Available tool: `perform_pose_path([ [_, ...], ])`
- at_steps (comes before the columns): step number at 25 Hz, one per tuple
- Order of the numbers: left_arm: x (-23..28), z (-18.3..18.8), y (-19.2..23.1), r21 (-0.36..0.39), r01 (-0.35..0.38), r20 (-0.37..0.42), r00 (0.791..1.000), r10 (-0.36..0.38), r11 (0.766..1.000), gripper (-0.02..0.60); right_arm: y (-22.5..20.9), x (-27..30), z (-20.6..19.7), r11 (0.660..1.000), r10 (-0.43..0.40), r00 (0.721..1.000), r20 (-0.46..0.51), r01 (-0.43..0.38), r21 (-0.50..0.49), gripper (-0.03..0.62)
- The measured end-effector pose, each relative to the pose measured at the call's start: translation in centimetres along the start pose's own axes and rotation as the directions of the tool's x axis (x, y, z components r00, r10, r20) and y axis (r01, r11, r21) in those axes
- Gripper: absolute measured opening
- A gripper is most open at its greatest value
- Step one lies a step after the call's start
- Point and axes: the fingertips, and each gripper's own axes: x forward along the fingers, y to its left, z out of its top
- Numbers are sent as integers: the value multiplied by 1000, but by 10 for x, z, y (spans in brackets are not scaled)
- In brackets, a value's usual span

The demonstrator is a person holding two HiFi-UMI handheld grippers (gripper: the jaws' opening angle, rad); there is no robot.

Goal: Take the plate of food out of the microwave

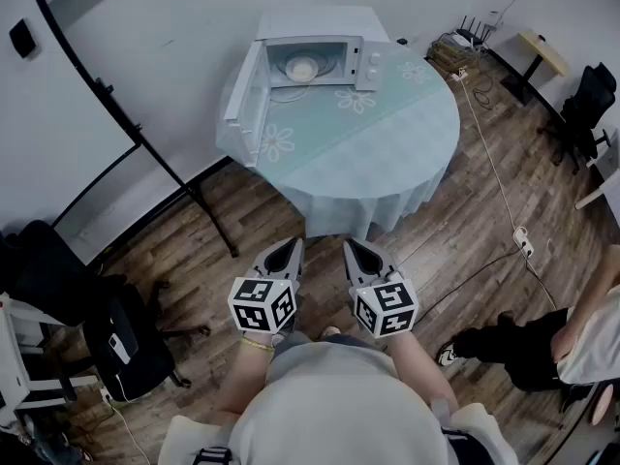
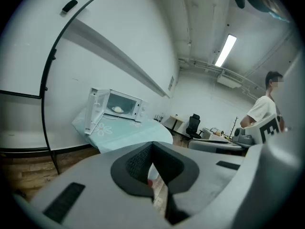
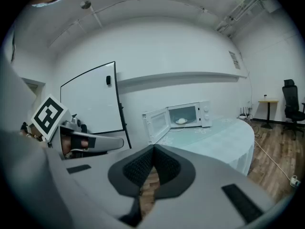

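Plate [image 1: 302,68] is seen in open microwave [image 1: 320,22], far from left gripper [image 1: 290,247] and right gripper [image 1: 352,248], both closed empty; approach is needed.

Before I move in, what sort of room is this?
Probably an office or lab room, not a kitchen: a whiteboard, an office chair, and the microwave sitting on a round clothed table.

Left gripper [image 2: 152,146] jaws together, empty; microwave [image 2: 125,105] door open, plate [image 2: 117,109] inside.
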Motion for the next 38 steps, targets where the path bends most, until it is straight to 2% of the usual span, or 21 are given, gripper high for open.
perform_pose_path([
  [4,-13,-4,-3,-43,8,-2,1000,-8,999,12,13,-11,1,1000,5,1000,-2,-5,-11,6],
  [9,-20,-4,-6,-42,9,11,1000,-9,999,12,22,-19,3,999,14,1000,6,-14,-35,6],
  [19,-21,-4,-18,-47,17,15,1000,-17,999,12,17,-26,12,999,38,999,29,-38,-3,6],
  [27,-12,-12,-22,-86,21,-1,1000,-21,996,12,9,-27,9,999,39,999,22,-39,3,6],
  [38,12,-7,-9,-109,25,-12,1000,-26,994,12,-2,-6,15,999,52,998,31,-52,-6,6],
])
